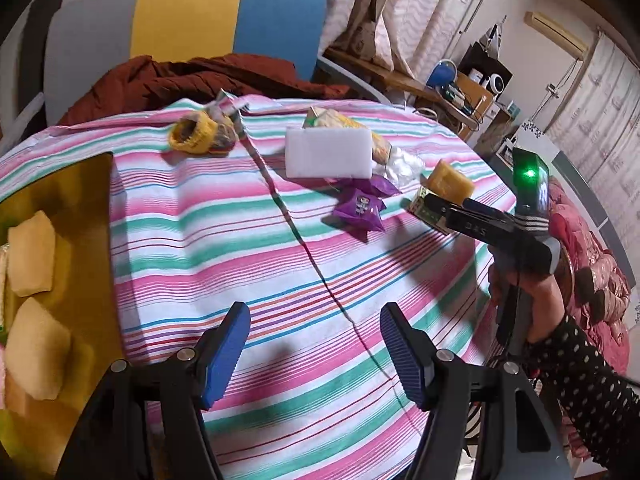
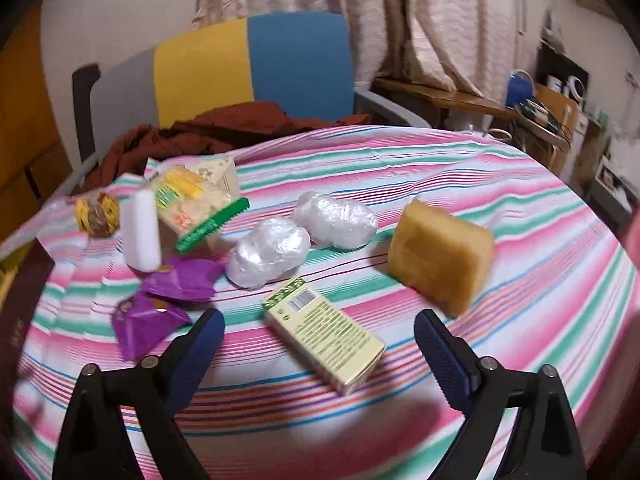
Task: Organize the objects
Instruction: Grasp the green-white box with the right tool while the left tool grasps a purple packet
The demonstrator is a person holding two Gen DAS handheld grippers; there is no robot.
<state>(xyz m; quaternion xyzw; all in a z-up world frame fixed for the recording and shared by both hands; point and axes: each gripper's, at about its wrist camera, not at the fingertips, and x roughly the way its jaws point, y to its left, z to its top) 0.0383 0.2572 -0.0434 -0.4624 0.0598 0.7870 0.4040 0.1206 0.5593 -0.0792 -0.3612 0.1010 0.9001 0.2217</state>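
Observation:
My right gripper (image 2: pixel 320 344) is open and empty, hovering over a pale green box (image 2: pixel 324 340) that lies between its fingers on the striped cloth (image 2: pixel 480 168). Beyond it lie a tan soap block (image 2: pixel 438 254), two clear plastic bundles (image 2: pixel 298 242), two purple packets (image 2: pixel 160 304), a white sponge (image 2: pixel 140 230) and a yellow-green snack pack (image 2: pixel 192 204). My left gripper (image 1: pixel 316 348) is open and empty above bare cloth. In the left wrist view the right gripper (image 1: pixel 432 204) reaches over the green box (image 1: pixel 420 206), near the purple packet (image 1: pixel 362 210) and white sponge (image 1: pixel 328 152).
A golden box (image 1: pixel 80 216) holding pale yellow sponges (image 1: pixel 32 256) sits at the left edge. A yellow knitted item (image 1: pixel 200 136) lies at the far side. A chair (image 1: pixel 200 24) with a rust jacket (image 1: pixel 200 76) stands behind the table.

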